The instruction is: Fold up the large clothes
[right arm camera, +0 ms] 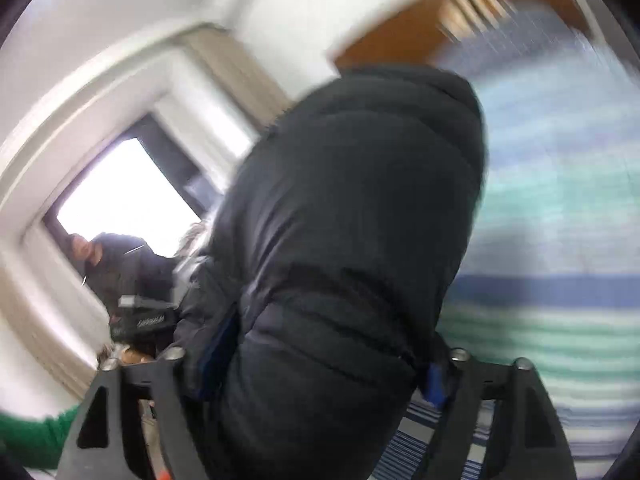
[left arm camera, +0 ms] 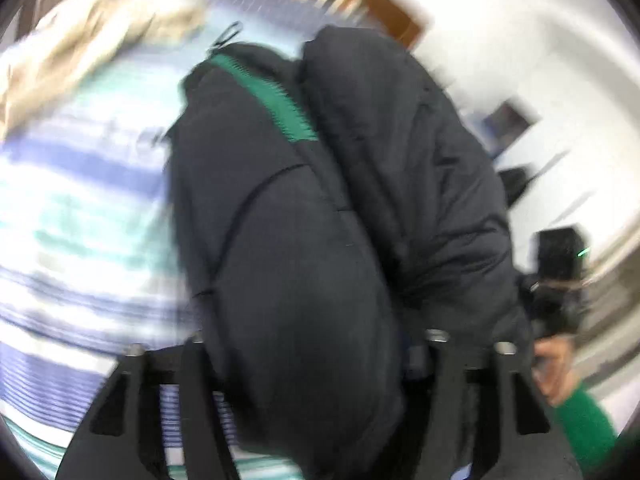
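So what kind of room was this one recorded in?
Most likely a bedroom, though motion blur limits certainty. The dark puffer jacket hangs over a striped bedspread, a wooden headboard runs behind it, and a window is set in the white wall.

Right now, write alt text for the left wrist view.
A dark puffy jacket with a green zipper strip bulges between the fingers of the left tool, filling the middle of the blurred frame. Behind it lies a blue, teal and white striped bedcover.
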Motion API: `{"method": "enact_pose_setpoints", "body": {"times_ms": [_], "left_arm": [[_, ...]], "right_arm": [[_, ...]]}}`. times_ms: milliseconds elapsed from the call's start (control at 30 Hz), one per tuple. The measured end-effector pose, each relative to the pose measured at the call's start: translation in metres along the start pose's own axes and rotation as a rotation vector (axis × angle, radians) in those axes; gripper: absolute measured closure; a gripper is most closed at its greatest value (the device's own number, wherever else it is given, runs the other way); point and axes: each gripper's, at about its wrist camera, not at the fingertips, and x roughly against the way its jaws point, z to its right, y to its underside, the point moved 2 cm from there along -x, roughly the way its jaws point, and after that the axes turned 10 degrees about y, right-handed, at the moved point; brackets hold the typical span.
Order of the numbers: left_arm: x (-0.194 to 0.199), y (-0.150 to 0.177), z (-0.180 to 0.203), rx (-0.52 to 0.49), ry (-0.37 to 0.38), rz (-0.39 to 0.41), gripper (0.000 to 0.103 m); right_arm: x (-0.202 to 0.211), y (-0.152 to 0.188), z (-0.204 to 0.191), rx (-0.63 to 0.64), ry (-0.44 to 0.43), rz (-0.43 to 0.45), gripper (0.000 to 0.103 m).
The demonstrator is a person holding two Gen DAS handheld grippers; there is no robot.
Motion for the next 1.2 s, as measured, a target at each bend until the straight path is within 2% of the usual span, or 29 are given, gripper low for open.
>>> {"method": "enact_pose_setpoints", "body": {"times_ms": [33, 67, 133, 167, 267, 333, 400, 433, 467, 567, 633, 767, 867, 1000, 1200], "left_arm": [[-0.02, 0.011, -0.013, 0.021, -0.039, -0.052, 0.023], [-0.027, 0.02, -0.021, 0.04, -0.008, -0.044, 0.014], [-0.019, 0.029, -0.027, 0.07, 0.02, 0.002, 0.011], [-0.011, 0.034, -0.027, 0.071, 0.018, 0.014, 0.011], [0.024, 0.047, -0.014, -0.002, -0.042, 0.071, 0.012], [0.049, 0.055, -0.003, -0.07, -0.104, 0.117, 0.011], [0.078, 0.07, 0.018, -0.149, -0.212, 0.186, 0.006], [0.082, 0.065, 0.024, -0.169, -0.255, 0.215, 0.001], [0.089, 0.068, 0.035, -0.19, -0.306, 0.249, 0.001], [0.107, 0.092, 0.051, -0.223, -0.444, 0.334, 0.001], [0.11, 0.103, 0.055, -0.223, -0.496, 0.371, 0.001], [0.11, 0.113, 0.078, -0.245, -0.555, 0.369, 0.0], [0.111, 0.128, 0.095, -0.247, -0.557, 0.383, 0.0], [0.111, 0.13, 0.1, -0.226, -0.542, 0.397, 0.0], [0.114, 0.146, 0.11, -0.238, -0.579, 0.374, 0.0]], "right_arm": [[-0.016, 0.007, 0.022, -0.059, 0.093, -0.071, 0.015], [-0.025, 0.018, 0.045, -0.134, 0.149, -0.118, 0.01], [-0.015, 0.036, 0.071, -0.272, 0.106, -0.069, 0.006], [-0.005, 0.043, 0.074, -0.291, 0.106, -0.039, 0.006], [0.026, 0.057, 0.062, -0.21, 0.221, 0.059, 0.006], [0.047, 0.068, 0.042, -0.109, 0.372, 0.105, 0.006], [0.062, 0.08, 0.019, -0.011, 0.53, 0.121, 0.006], [0.069, 0.088, 0.021, 0.023, 0.59, 0.124, 0.006], [0.074, 0.096, 0.01, 0.062, 0.661, 0.131, 0.006], [0.092, 0.117, -0.008, 0.135, 0.784, 0.161, 0.006], [0.099, 0.129, -0.021, 0.162, 0.86, 0.174, 0.006], [0.127, 0.142, -0.039, 0.169, 0.915, 0.261, 0.006], [0.143, 0.15, -0.054, 0.16, 0.929, 0.332, 0.006], [0.154, 0.161, -0.06, 0.133, 0.918, 0.279, 0.006], [0.165, 0.175, -0.07, 0.134, 0.953, 0.285, 0.006]]}}
